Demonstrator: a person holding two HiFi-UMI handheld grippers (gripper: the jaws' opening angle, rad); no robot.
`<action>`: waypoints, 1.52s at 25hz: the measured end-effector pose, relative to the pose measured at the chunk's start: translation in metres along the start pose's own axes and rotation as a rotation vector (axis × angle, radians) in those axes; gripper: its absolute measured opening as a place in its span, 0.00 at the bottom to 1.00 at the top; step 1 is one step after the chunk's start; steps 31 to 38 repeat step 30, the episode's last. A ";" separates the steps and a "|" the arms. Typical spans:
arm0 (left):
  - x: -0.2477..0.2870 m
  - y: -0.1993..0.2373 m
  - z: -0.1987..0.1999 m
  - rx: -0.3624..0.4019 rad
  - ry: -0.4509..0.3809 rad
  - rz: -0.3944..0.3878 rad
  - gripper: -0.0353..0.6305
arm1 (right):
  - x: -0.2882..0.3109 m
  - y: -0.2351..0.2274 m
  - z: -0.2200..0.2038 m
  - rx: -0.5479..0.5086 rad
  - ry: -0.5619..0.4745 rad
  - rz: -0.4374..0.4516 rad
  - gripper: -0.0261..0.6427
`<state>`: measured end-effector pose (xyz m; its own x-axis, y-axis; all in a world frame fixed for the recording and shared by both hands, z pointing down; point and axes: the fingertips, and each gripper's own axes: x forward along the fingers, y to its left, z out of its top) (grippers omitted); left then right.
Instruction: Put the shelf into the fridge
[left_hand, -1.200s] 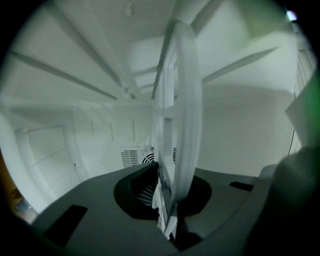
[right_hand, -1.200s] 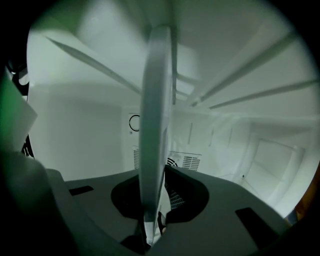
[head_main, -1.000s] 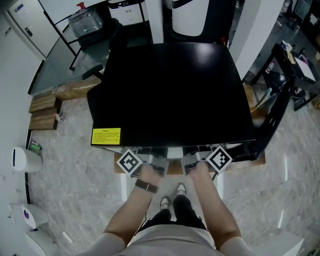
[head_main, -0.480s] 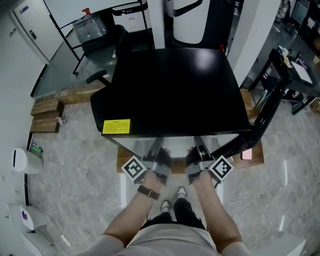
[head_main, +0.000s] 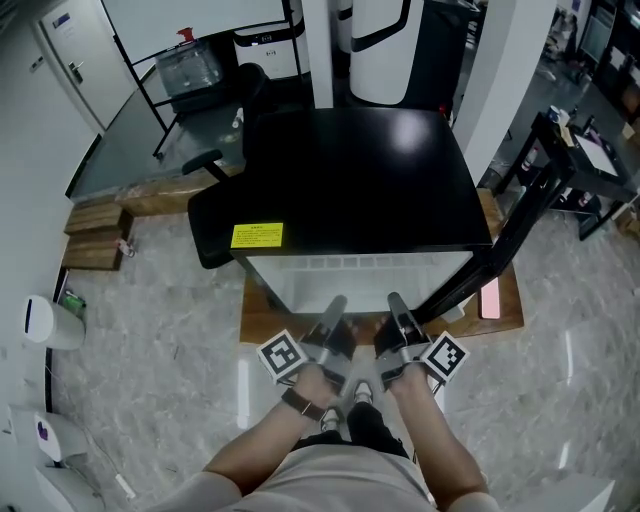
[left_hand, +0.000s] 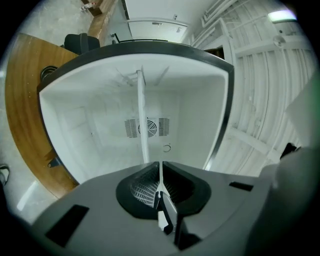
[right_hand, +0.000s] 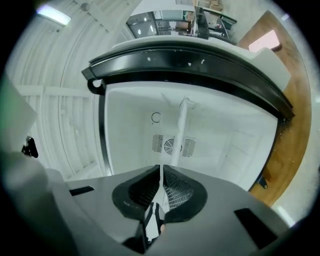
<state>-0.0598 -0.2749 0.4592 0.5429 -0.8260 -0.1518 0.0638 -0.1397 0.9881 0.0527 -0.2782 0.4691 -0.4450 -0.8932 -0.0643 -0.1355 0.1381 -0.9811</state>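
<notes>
A small black fridge (head_main: 350, 170) stands open in front of me, its white inside (left_hand: 100, 130) facing both grippers. The shelf (left_hand: 142, 120) is a thin white plate seen edge-on, running across the middle of the cavity toward the rear fan vent; it shows the same way in the right gripper view (right_hand: 178, 132). My left gripper (head_main: 335, 305) and right gripper (head_main: 393, 303) hover side by side just outside the opening, above the person's feet. Both stand shut with nothing between the jaws (left_hand: 161, 167) (right_hand: 160, 170), and they are apart from the shelf.
The fridge door (head_main: 495, 255) hangs open to the right, its ribbed white lining (left_hand: 260, 100) beside the left gripper. The fridge rests on a wooden pallet (head_main: 500, 315). A black chair (head_main: 215, 215) stands at its left, wooden blocks (head_main: 95, 235) farther left, a black stand (head_main: 570, 160) at right.
Both grippers have drawn back out of the fridge toward the person. A second ago they were hidden under its top edge; now they sit outside the opening.
</notes>
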 end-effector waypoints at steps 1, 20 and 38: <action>-0.006 -0.006 -0.008 0.002 0.016 -0.004 0.09 | -0.007 0.004 -0.005 -0.005 0.010 0.000 0.10; -0.057 -0.047 -0.034 0.041 0.051 -0.037 0.06 | -0.051 0.046 -0.050 -0.051 0.031 0.029 0.07; -0.059 -0.042 -0.033 0.042 0.065 -0.022 0.06 | -0.051 0.049 -0.053 -0.060 0.035 0.025 0.07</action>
